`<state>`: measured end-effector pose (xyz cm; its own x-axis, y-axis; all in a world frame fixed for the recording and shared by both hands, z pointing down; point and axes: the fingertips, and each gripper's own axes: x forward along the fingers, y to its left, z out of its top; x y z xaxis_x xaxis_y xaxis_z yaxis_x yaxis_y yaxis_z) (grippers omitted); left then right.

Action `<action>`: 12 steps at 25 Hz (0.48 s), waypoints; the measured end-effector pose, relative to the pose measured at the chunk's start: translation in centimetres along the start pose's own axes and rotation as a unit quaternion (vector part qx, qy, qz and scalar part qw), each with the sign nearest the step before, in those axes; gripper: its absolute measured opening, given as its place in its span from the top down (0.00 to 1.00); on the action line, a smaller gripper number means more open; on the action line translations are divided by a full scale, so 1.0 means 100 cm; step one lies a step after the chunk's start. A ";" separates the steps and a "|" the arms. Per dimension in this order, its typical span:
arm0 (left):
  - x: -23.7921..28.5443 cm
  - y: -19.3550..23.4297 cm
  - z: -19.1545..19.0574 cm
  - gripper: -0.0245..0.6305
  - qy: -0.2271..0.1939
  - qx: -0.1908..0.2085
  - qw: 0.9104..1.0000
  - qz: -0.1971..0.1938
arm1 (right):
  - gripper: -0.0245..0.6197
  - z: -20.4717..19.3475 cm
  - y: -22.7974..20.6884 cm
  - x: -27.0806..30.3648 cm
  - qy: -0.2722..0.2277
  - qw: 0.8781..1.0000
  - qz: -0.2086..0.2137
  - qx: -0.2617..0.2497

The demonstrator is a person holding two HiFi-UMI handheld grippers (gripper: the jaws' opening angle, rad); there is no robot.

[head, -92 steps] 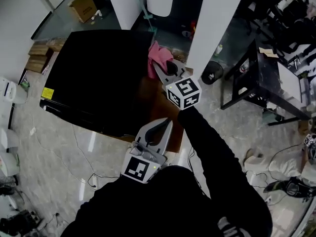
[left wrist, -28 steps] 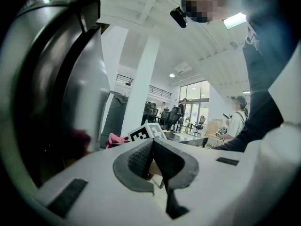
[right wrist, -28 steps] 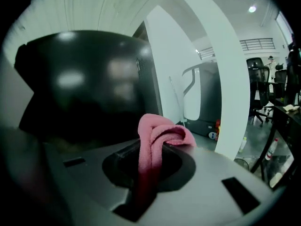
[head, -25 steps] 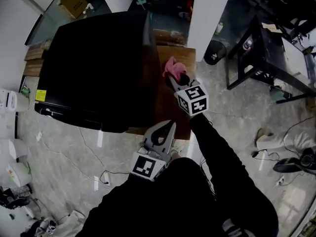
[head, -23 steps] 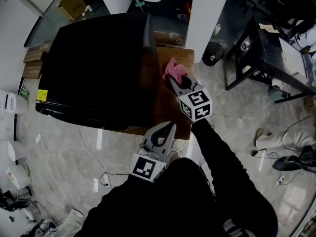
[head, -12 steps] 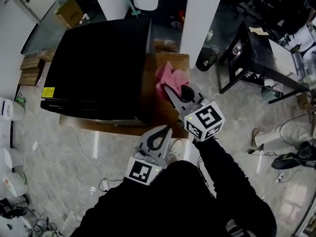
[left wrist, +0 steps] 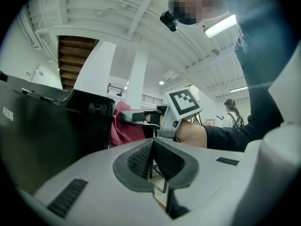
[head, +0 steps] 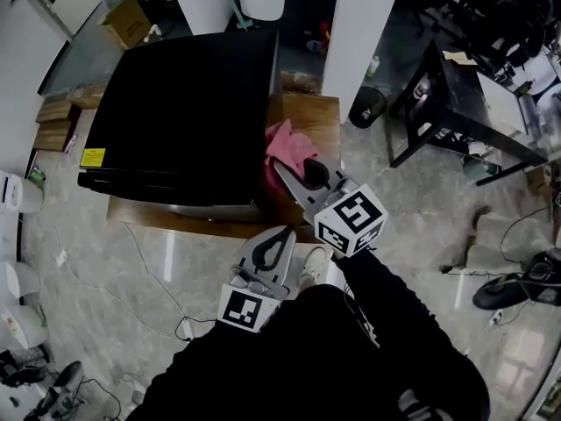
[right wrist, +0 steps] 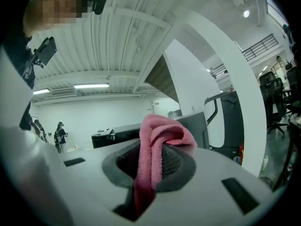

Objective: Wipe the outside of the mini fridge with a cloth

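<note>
In the head view the black mini fridge (head: 180, 112) stands on a low wooden table (head: 317, 117). A pink cloth (head: 286, 146) lies against the fridge's right side, near its front corner. My right gripper (head: 282, 172) is shut on that cloth; in the right gripper view the pink cloth (right wrist: 157, 142) bulges out between the jaws. My left gripper (head: 282, 238) hangs lower, in front of the table, shut with nothing in it. From the left gripper (left wrist: 152, 149) view the fridge (left wrist: 44, 135) fills the left, with the cloth (left wrist: 123, 128) beside it.
A white pillar (head: 368, 24) rises just behind the table. A black bin (head: 366, 106) and a black side table (head: 460, 117) stand to the right. A cardboard box (head: 127, 20) sits at the far left. Cables (head: 158, 288) trail over the marble floor.
My right gripper has drawn the cloth forward along the fridge's right side, from the back corner toward the front corner, and now presses closer to the fridge. The left gripper stays put.
</note>
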<state>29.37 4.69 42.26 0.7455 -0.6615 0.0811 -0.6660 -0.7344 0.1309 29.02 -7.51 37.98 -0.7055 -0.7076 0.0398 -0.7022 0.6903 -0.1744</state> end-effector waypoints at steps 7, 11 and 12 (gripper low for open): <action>0.000 0.003 -0.009 0.95 0.009 0.001 1.000 0.003 | 0.87 -0.018 -0.004 0.006 0.009 1.000 0.001 0.019; 0.001 0.006 -0.019 0.95 0.012 -0.002 1.000 0.004 | 0.87 -0.046 -0.006 0.009 0.030 0.999 -0.001 0.028; 0.002 0.006 -0.022 0.95 0.014 -0.004 1.000 0.004 | 0.87 -0.054 -0.008 0.009 0.036 0.999 -0.002 0.029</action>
<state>29.19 4.40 44.52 0.7412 -0.6622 0.1097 -0.6712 -0.7284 0.1376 28.40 -7.91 43.46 -0.7093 -0.6962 0.1102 -0.6996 0.6762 -0.2311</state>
